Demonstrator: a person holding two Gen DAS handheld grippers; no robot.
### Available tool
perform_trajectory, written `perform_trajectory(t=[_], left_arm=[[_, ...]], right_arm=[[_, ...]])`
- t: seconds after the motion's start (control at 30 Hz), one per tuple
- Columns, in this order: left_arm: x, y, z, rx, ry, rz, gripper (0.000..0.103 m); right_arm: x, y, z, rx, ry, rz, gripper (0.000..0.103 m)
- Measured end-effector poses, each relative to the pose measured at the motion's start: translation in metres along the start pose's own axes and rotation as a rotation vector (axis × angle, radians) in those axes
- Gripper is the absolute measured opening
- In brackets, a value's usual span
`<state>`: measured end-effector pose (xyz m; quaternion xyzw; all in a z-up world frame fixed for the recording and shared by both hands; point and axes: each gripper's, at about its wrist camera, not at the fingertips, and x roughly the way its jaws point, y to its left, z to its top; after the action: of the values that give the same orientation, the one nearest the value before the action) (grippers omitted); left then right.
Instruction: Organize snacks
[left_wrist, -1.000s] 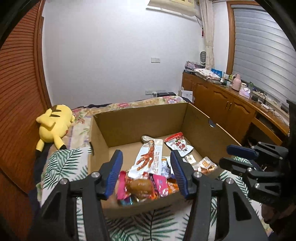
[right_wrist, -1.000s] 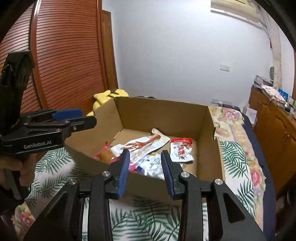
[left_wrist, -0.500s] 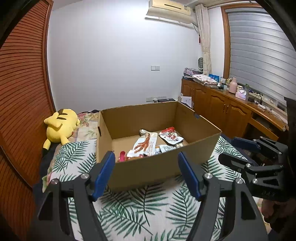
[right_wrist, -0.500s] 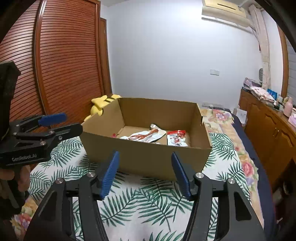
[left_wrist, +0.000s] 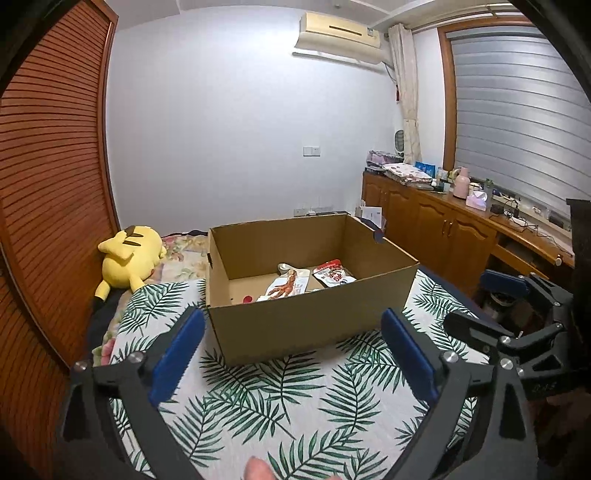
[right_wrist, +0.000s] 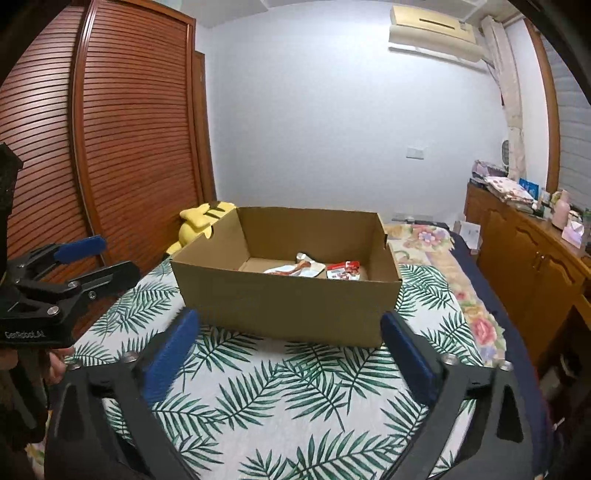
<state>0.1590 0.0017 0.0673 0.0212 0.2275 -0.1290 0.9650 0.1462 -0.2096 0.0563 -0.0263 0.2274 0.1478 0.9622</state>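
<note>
Snack packets (left_wrist: 308, 278) are lying on the floor of the open cardboard box (left_wrist: 295, 317), well ahead of both tools you are holding. Your left hand-held gripper (left_wrist: 291, 352) is standing spread wide with nothing between its blue pads (left_wrist: 177, 354), its jaws having just been opening. Your right hand-held gripper (right_wrist: 290, 349) is likewise gaping and empty after opening. Both are hanging over the leaf-print bedspread (right_wrist: 295, 398), short of the box's near wall and not touching it. Inside, the long white packet with the chicken-foot print (left_wrist: 286, 286) is lying flat, its long axis running from the near left toward the far right, its twisted end pointing at the back wall. The red-topped pouch (left_wrist: 334, 275) is lying flat just beside it on the right. The box's long side is facing you. Beyond it a yellow plush toy (left_wrist: 127, 260) is lying on the bed by the slatted wooden door (right_wrist: 136, 147).
</note>
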Motion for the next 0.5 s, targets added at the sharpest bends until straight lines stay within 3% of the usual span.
perform_trajectory(t=[0.17, 0.3, 0.5], left_arm=[[-0.016, -0.003, -0.006, -0.009, -0.02, 0.011, 0.099], [-0.03, -0.008, -0.012, -0.012, -0.035, 0.071, 0.099], [-0.04, -0.007, -0.03, -0.061, -0.005, 0.062, 0.099]], right_arm=[[-0.012, 0.004, -0.004, -0.004, -0.006, -0.023, 0.103], [-0.023, 0.006, -0.009, -0.003, -0.014, -0.043, 0.103], [-0.039, 0.009, -0.018, 0.01, -0.031, -0.062, 0.103]])
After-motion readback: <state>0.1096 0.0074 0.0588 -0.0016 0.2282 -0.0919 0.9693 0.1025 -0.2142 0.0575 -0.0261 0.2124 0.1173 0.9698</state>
